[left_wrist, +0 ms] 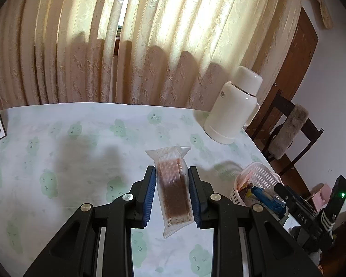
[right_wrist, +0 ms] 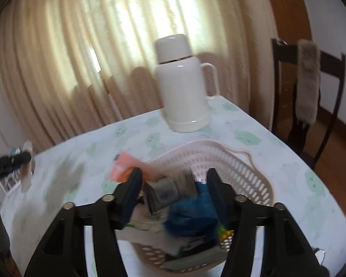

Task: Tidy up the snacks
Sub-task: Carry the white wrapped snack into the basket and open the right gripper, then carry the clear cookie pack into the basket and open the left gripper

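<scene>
While left gripper pinches wrapped snack bar above table, ready for binning, my right gripper hangs spread, empty, over pink basket of snacks.

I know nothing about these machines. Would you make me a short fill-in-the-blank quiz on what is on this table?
1. The left tongs grip a clear-wrapped brown ____.
2. The perforated pink plastic basket already holds several ____.
3. The tall white flask stands near the table's far ____.
4. The right tongs hover above the ____.

Missing words: snack bar; snacks; corner; basket
</scene>
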